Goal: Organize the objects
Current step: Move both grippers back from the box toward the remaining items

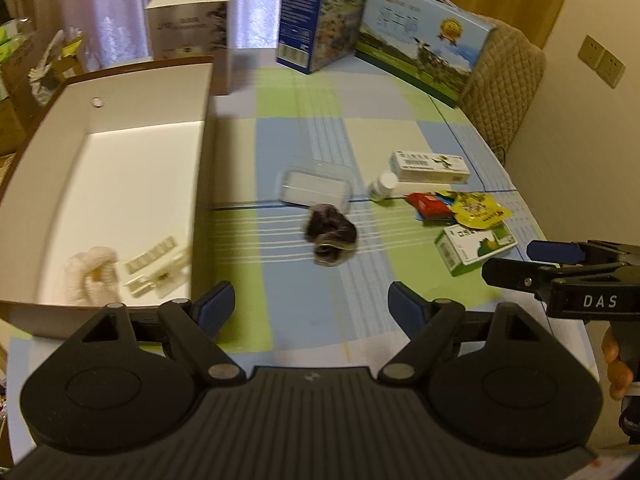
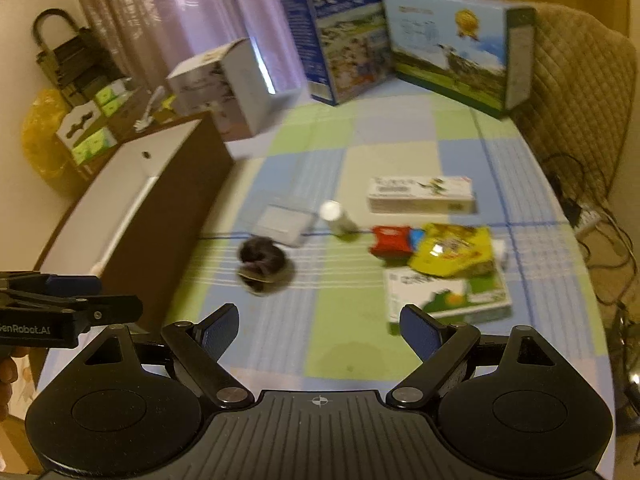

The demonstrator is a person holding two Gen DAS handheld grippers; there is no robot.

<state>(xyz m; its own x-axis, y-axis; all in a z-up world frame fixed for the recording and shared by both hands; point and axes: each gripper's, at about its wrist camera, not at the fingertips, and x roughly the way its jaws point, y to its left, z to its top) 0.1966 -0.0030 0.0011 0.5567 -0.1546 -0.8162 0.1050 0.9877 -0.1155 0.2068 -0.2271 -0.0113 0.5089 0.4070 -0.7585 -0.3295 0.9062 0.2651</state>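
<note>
Currently the left hand-held gripper tilts steeply down over the near edge of the desk, its blue pads spread wide with nothing between them. Part of the hand that carries the other tool shows at four o'clock in the left wrist view. The right hand-held gripper is pitched down alike, jaws apart and empty, and sits at three o'clock of the left one.

Just beyond the left gripper, at twelve o'clock, lies a dark hair scrunchie, a rounded bundle with no clear long axis. Past it, touching or nearly so, rests a clear plastic case, long axis running nine to three. At one o'clock a white bottle lies on its side, cap pointing toward one o'clock. Behind it is a white carton, lengthwise nine to three. At two o'clock sit a red packet, a yellow pouch and a green-and-white box.

At ten o'clock stands the open white box, holding a white cloth and white plastic pieces.
</note>
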